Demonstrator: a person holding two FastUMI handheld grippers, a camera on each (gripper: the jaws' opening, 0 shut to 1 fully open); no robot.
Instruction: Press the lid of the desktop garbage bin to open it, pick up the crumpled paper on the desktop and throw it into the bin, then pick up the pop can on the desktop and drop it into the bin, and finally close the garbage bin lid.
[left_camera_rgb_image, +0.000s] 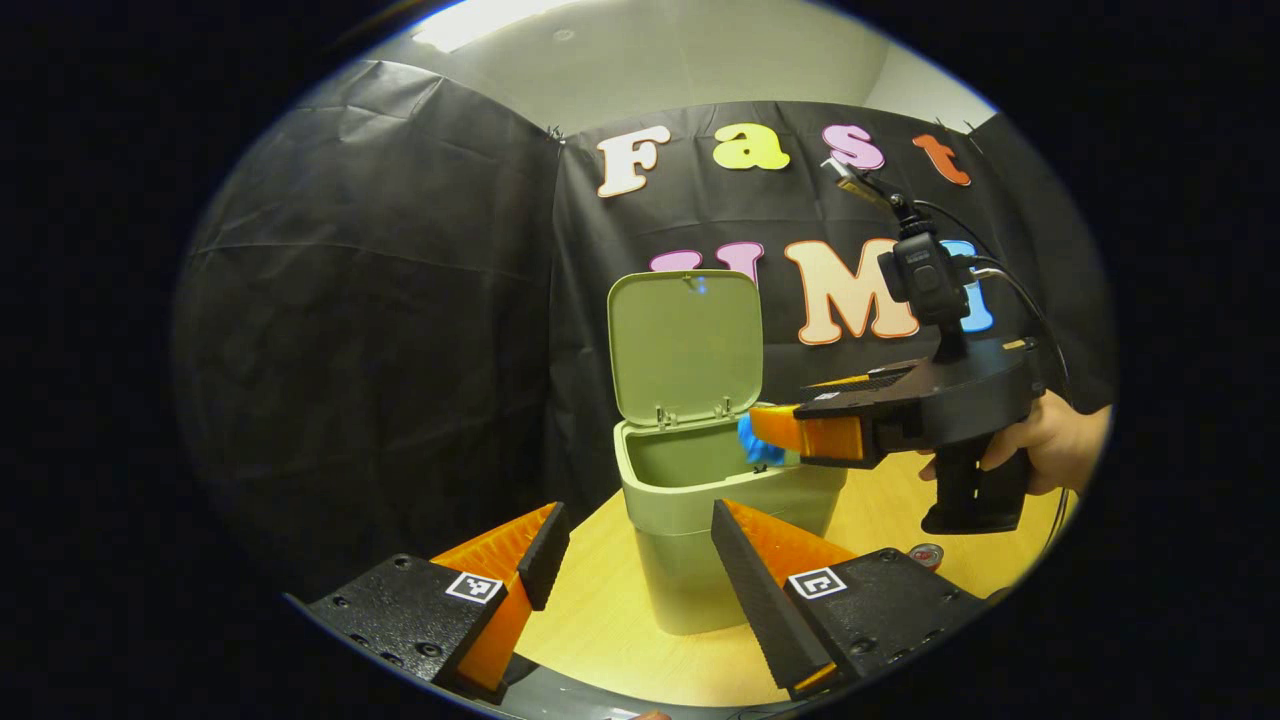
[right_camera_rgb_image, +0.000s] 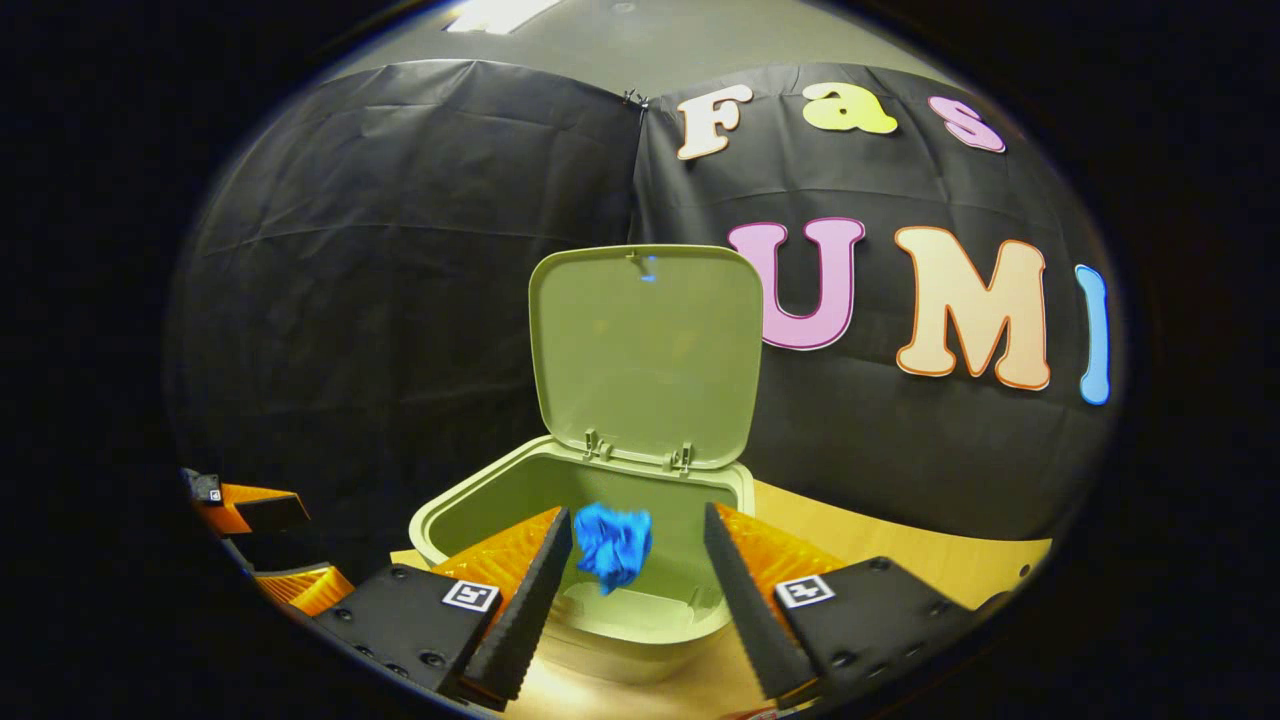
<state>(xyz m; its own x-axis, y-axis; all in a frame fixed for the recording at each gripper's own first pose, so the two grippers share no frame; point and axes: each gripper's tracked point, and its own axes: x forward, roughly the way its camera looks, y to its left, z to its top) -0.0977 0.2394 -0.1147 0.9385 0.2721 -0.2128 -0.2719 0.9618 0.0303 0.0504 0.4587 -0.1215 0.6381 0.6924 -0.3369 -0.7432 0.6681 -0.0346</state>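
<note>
The green desktop bin stands on the table with its lid raised upright. In the left gripper view, a hand holds my right gripper over the bin's right rim, with the blue crumpled paper at its tips. In the right gripper view my right gripper is open above the bin's mouth, under the upright lid. The paper hangs loose between the fingers, close to the left one. My left gripper stands open in front of the bin, holding nothing, and is seen at far left.
A small round red and silver thing, seemingly the pop can's top, sits on the wooden table to the right of the bin. The black cloth wall stands close behind the bin. Bare tabletop lies right of the bin.
</note>
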